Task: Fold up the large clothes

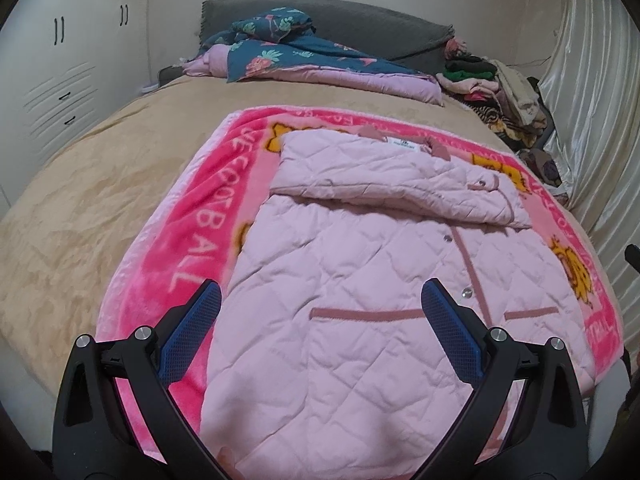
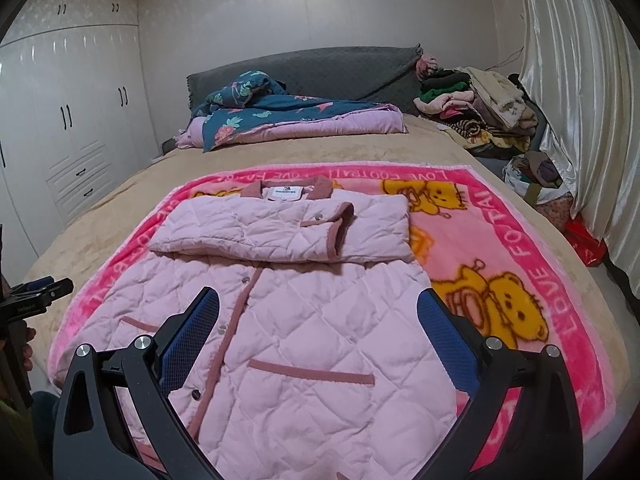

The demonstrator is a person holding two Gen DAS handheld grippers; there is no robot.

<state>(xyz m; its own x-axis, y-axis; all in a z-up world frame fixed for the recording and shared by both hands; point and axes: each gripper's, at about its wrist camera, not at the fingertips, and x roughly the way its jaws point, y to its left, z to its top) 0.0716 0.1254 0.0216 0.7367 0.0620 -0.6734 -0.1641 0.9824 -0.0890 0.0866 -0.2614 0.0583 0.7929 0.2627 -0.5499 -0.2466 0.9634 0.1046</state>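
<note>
A pale pink quilted jacket (image 1: 360, 280) is being shown spread front-up across the middle of both views, lying on a bright pink blanket (image 1: 192, 240) printed with yellow bears and white lettering. The blanket is lying on a tan-covered bed (image 1: 100, 184). Both sleeves are being seen folded across the chest, forming a band in the upper half of the jacket, with a darker pink cuff (image 2: 340, 220) lying on top. The collar (image 2: 296, 188) is pointing toward the top of the frame, and the hem is lying at the bottom, nearest the cameras. Two darker pocket trims (image 2: 312, 372) are being shown on the lower front.

The left gripper (image 1: 320, 304) is being held above the lower part of the jacket, its blue-padded fingers (image 1: 192, 328) spread wide apart and holding nothing. The right gripper (image 2: 318, 312) is likewise being held over the lower front, its fingers (image 2: 448, 340) wide apart and empty. At the left edge of the right wrist view, the tip of the left gripper is being seen beside the blanket.

In the upper part of both frames, a folded teal floral quilt (image 2: 280, 112) is lying against a grey headboard (image 2: 320, 72). A pile of clothes (image 2: 480, 104) is lying at the upper right, beside a pale curtain (image 2: 580, 100). White wardrobe doors (image 2: 72, 128) are filling the left side.
</note>
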